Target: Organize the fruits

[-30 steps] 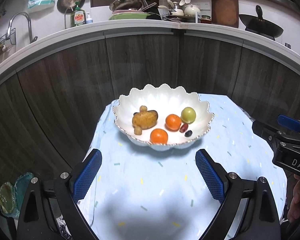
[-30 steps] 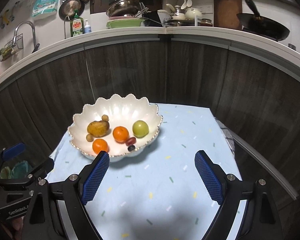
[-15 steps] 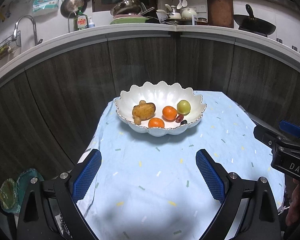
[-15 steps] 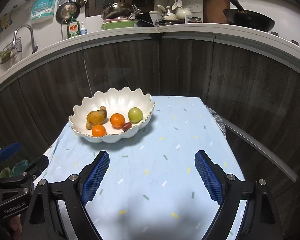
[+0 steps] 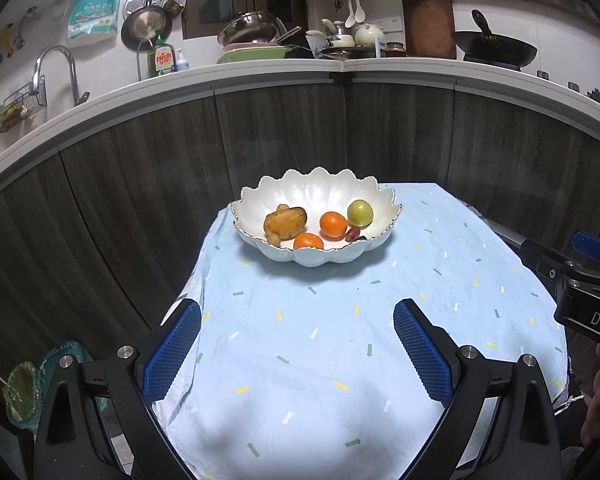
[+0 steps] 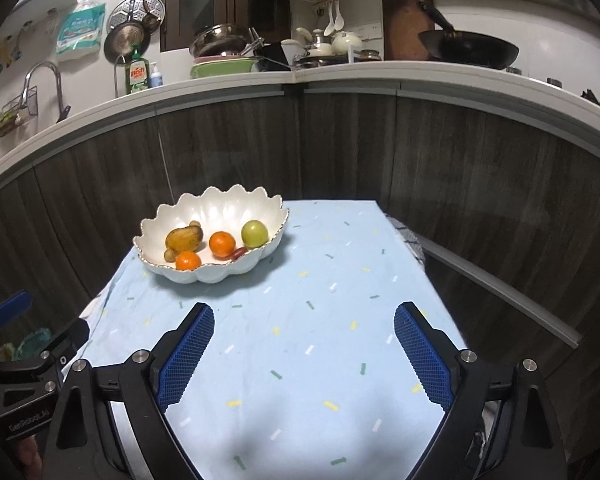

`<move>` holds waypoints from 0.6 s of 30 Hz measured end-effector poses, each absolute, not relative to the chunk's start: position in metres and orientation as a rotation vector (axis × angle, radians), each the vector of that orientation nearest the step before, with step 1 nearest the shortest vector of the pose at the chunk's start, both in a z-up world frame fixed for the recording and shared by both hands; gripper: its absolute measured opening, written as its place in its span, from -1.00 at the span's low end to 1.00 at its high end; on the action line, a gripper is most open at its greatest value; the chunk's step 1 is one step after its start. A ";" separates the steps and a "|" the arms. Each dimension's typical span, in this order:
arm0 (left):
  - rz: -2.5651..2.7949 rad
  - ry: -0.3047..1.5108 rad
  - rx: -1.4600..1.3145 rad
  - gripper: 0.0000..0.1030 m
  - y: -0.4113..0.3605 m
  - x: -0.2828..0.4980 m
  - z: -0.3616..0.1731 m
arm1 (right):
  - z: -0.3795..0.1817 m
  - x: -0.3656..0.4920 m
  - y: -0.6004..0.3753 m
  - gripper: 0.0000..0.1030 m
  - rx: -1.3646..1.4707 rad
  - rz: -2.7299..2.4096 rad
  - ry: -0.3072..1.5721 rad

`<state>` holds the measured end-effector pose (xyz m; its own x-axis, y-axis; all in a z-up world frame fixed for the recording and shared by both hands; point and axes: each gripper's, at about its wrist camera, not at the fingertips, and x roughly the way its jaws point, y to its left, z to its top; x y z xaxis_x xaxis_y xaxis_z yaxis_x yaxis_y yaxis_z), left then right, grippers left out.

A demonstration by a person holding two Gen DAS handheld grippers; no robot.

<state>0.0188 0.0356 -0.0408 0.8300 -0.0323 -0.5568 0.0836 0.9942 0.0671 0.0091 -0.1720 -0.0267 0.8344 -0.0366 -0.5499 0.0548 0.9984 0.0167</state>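
The left gripper is held with its blue-padded jaws spread wide and nothing between them, above the near part of a light blue tablecloth with small confetti marks. The right gripper is likewise released, its jaws parted over the same cloth, nothing grasped. Well ahead of both, at the far left part of the cloth, a white scalloped ceramic bowl with a thin gold rim is seen. Inside it a brown potato-like piece is lying at the left, two round orange citrus fruits are set in the middle and front, a yellow-green round fruit is placed at the right, and a small dark red fruit is tucked beside it. Dark wood cabinet fronts are seen behind the table.
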 end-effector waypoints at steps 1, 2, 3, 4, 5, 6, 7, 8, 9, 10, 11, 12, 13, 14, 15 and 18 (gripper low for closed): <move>-0.059 0.584 0.089 0.91 0.036 0.018 -0.040 | -0.027 0.009 -0.173 0.81 0.035 -0.048 0.584; -0.057 0.580 0.089 0.91 0.036 0.018 -0.040 | -0.027 0.009 -0.173 0.81 0.034 -0.049 0.586; -0.053 0.575 0.088 0.91 0.036 0.017 -0.039 | -0.027 0.009 -0.173 0.81 0.034 -0.051 0.587; -0.049 0.569 0.086 0.92 0.037 0.016 -0.038 | -0.027 0.009 -0.174 0.81 0.035 -0.051 0.588; -0.046 0.566 0.085 0.94 0.037 0.016 -0.038 | -0.028 0.009 -0.174 0.81 0.037 -0.050 0.590; -0.042 0.564 0.083 0.95 0.037 0.015 -0.038 | -0.028 0.010 -0.174 0.81 0.038 -0.049 0.592; -0.040 0.562 0.083 0.96 0.038 0.015 -0.037 | -0.028 0.010 -0.173 0.81 0.036 -0.048 0.593; -0.038 0.561 0.081 0.96 0.039 0.015 -0.037 | -0.029 0.010 -0.173 0.81 0.035 -0.048 0.593; -0.036 0.559 0.080 0.95 0.039 0.015 -0.037 | -0.029 0.010 -0.172 0.81 0.034 -0.047 0.594; -0.034 0.558 0.079 0.95 0.039 0.014 -0.036 | -0.029 0.010 -0.172 0.81 0.035 -0.047 0.594; -0.034 0.558 0.077 0.95 0.040 0.014 -0.036 | -0.029 0.010 -0.172 0.81 0.034 -0.048 0.595; -0.034 0.559 0.076 0.95 0.040 0.014 -0.036 | -0.029 0.010 -0.171 0.81 0.034 -0.048 0.595; -0.035 0.560 0.076 0.95 0.040 0.015 -0.036 | -0.029 0.010 -0.171 0.81 0.035 -0.048 0.597; -0.035 0.559 0.077 0.95 0.040 0.014 -0.036 | -0.030 0.010 -0.171 0.81 0.036 -0.048 0.599; -0.035 0.559 0.078 0.95 0.040 0.014 -0.036 | -0.030 0.010 -0.171 0.81 0.038 -0.049 0.600; -0.035 0.560 0.077 0.96 0.039 0.014 -0.036 | -0.031 0.011 -0.172 0.81 0.044 -0.046 0.605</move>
<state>0.0145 0.0393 -0.0359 0.8470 -0.0118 -0.5315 0.0539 0.9965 0.0639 0.0106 -0.1717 -0.0311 0.8217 -0.0309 -0.5691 0.0565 0.9980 0.0273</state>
